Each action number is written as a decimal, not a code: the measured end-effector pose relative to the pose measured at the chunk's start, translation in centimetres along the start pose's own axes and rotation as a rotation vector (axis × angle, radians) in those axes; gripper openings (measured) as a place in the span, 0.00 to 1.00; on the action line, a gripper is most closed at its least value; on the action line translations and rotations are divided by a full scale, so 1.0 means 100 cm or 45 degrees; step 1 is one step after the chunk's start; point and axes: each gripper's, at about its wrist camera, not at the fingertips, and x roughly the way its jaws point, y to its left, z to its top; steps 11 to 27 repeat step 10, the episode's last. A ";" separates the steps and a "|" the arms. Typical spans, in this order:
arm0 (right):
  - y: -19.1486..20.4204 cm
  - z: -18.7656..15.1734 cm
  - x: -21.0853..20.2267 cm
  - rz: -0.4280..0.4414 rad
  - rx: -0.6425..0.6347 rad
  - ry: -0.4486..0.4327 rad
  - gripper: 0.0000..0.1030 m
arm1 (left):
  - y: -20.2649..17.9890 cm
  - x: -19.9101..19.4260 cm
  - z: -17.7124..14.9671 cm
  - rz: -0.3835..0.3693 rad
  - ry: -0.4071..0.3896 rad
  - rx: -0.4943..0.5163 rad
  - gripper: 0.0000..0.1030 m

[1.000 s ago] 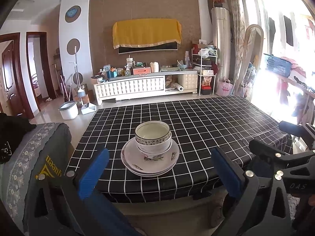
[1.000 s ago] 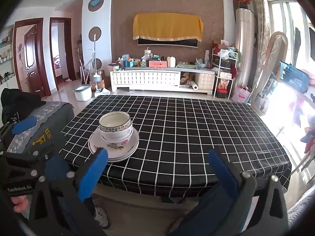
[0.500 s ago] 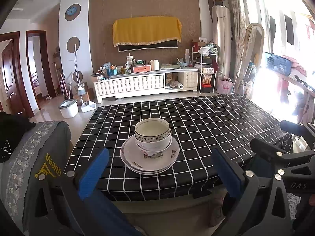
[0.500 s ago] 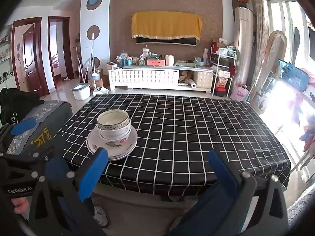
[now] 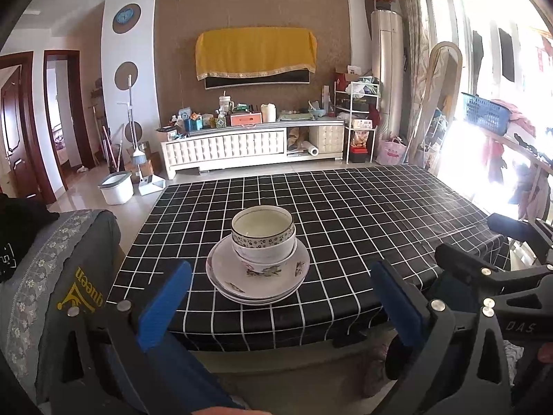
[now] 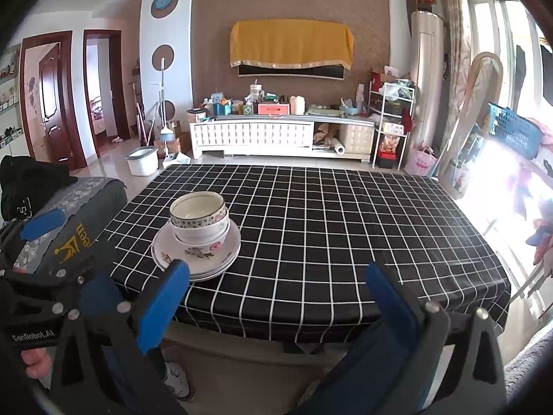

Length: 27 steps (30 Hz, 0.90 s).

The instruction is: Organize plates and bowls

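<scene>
From the left wrist camera we see the left gripper (image 5: 280, 297) with its fingers (image 5: 166, 306) spread wide and holding nothing. Between them, at mid-frame, the bowls (image 5: 263, 238) sit nested on the stacked plates (image 5: 257, 275) near the front edge of the checked surface (image 5: 363, 214). The right gripper (image 5: 490, 276) shows at the lower right.

From the right wrist camera we see the right gripper (image 6: 276, 297), its fingers (image 6: 160, 306) wide and empty. The bowls (image 6: 199, 219) and plates (image 6: 196, 254) stand left of centre on the surface (image 6: 328, 221), just above the left finger.
</scene>
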 end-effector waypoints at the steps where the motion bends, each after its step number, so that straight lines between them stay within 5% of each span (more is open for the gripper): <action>1: 0.000 0.000 0.000 0.000 0.001 0.000 1.00 | -0.001 0.000 0.000 0.003 0.000 0.002 1.00; 27: -0.001 -0.001 0.000 0.002 0.005 0.001 1.00 | 0.001 0.003 -0.001 0.011 0.014 -0.004 1.00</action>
